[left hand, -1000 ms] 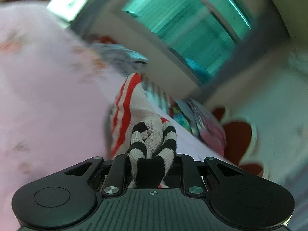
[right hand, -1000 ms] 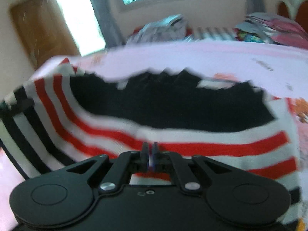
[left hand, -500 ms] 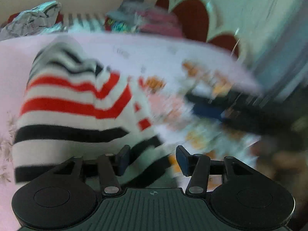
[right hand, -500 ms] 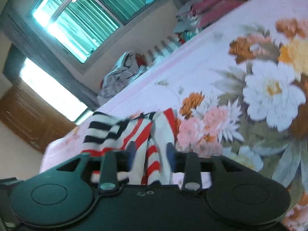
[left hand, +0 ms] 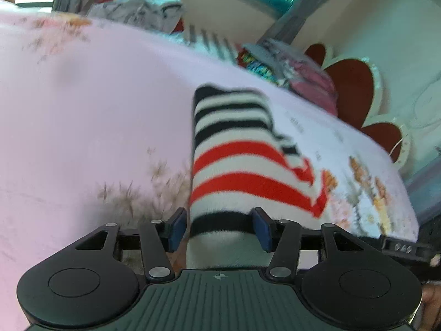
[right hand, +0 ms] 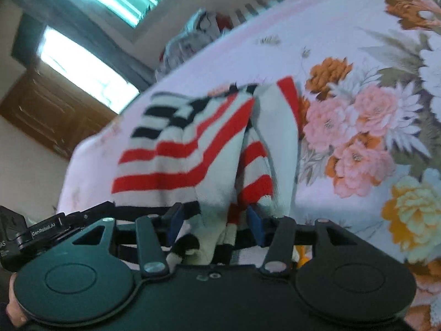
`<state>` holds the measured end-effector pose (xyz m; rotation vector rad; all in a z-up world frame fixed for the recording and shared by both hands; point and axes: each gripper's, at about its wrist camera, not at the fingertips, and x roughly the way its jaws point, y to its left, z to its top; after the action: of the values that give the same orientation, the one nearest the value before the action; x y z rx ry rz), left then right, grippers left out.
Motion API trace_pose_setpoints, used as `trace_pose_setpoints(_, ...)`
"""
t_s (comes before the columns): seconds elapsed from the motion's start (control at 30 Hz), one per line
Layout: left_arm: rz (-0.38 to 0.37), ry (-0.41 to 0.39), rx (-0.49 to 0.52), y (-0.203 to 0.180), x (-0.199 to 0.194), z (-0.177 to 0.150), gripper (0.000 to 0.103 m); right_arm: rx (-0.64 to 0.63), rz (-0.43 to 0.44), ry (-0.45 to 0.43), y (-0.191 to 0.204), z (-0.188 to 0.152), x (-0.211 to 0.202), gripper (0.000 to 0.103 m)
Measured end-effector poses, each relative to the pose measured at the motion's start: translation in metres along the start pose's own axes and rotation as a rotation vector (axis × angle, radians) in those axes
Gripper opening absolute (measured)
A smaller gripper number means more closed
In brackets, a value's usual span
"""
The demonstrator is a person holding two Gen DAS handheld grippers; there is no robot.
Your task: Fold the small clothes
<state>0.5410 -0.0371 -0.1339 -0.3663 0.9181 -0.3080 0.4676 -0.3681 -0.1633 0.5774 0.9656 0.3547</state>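
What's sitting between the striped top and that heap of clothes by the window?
Only bare pink bedsheet separates the striped top from the clothes heap, in the left wrist view.

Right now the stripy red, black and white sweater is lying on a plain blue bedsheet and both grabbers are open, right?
Not quite. The bedsheet is pink with big flowers, not plain blue; the right wrist view shows it best. The rest holds: the striped sweater lies on it, and the left gripper and right gripper are both open.
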Motion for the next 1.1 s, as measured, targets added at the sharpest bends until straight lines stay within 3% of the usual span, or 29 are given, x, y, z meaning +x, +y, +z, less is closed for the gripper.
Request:
trace_pose_setpoints(0.07,0.017,-0.001,0.008,-0.004,0.016,-0.008,0.052,-0.054,-0.025,0.028,0.011,-0.001,0.011,0.051)
trace_pose_setpoints(0.1,0.022,-0.001,0.016,-0.006,0.019,-0.007,0.052,-0.105,-0.058,0.029,0.021,-0.001,0.015,0.047)
trace_pose_setpoints(0.13,0.033,-0.011,0.040,-0.009,0.022,-0.008,0.050,-0.147,-0.074,0.029,0.026,0.001,0.020,0.031)
trace_pose_setpoints(0.17,0.035,-0.028,0.066,-0.014,0.022,-0.005,0.040,-0.172,-0.074,0.025,0.033,0.002,0.020,0.021)
trace_pose_setpoints(0.33,0.035,-0.100,0.235,-0.045,0.025,0.005,0.033,-0.389,-0.145,-0.141,0.072,-0.004,-0.015,0.018)
trace_pose_setpoints(0.43,0.045,-0.045,0.341,-0.070,0.042,0.013,0.033,-0.411,-0.163,-0.190,0.069,-0.006,-0.033,0.018)
trace_pose_setpoints(0.53,0.099,0.001,0.496,-0.089,0.058,0.009,0.033,-0.328,-0.229,-0.071,0.033,-0.011,0.000,0.019)
trace_pose_setpoints(0.6,0.103,0.011,0.495,-0.090,0.056,0.012,0.033,-0.235,-0.170,-0.092,0.020,-0.009,0.002,0.019)
trace_pose_setpoints(0.73,0.069,0.021,0.454,-0.085,0.044,0.024,0.033,-0.209,-0.164,-0.125,0.025,-0.007,-0.006,0.026)
trace_pose_setpoints(0.83,-0.004,-0.053,0.417,-0.082,0.038,0.038,0.033,-0.140,-0.150,-0.197,0.010,0.004,-0.016,0.048)
trace_pose_setpoints(0.9,0.016,-0.035,0.423,-0.082,0.050,0.048,0.033,-0.084,-0.143,-0.185,0.001,0.024,-0.007,0.048)
trace_pose_setpoints(1.0,0.012,0.004,0.443,-0.081,0.073,0.057,0.033,-0.035,-0.121,-0.167,-0.008,0.048,0.013,0.033)
trace_pose_setpoints(1.03,0.013,0.011,0.454,-0.080,0.079,0.059,0.033,-0.054,-0.112,-0.179,-0.006,0.051,0.014,0.015)
trace_pose_setpoints(1.1,0.066,0.039,0.514,-0.082,0.091,0.056,0.033,-0.171,-0.152,-0.203,0.004,0.049,0.018,0.010)
